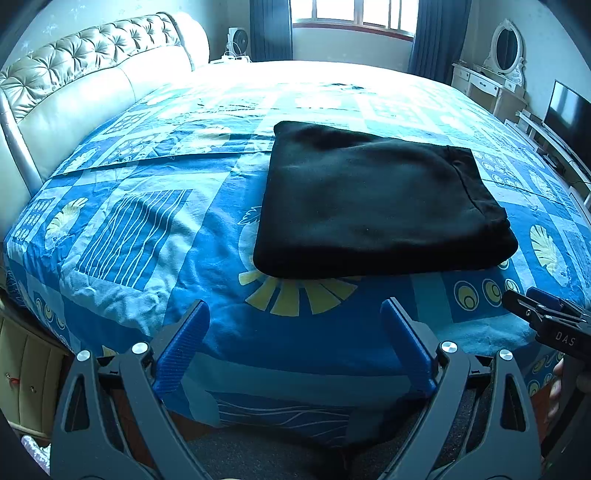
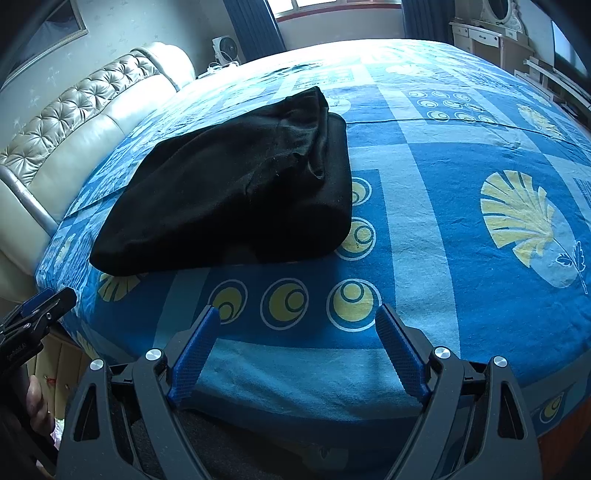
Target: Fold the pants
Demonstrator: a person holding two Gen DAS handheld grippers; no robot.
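Black pants point(image 1: 373, 203) lie folded into a flat, squarish stack on the blue patterned bedspread point(image 1: 147, 229). In the right wrist view the same pants point(image 2: 236, 192) sit up and to the left, with a bunched hem on top. My left gripper point(image 1: 295, 314) hovers over the near edge of the bed, open, nothing between its blue pads. My right gripper point(image 2: 297, 317) is also open and empty, short of the pants. Each gripper shows at the edge of the other's view: the right gripper point(image 1: 546, 314), the left gripper point(image 2: 37, 310).
A tufted cream headboard point(image 1: 74, 85) runs along the left. Beyond the bed stand a window with dark curtains point(image 1: 269, 29), a small fan point(image 1: 236, 40), a white dresser with mirror point(image 1: 498, 74) and a TV point(image 1: 569, 114) at right. A hand point(image 2: 37, 402) shows low on the left.
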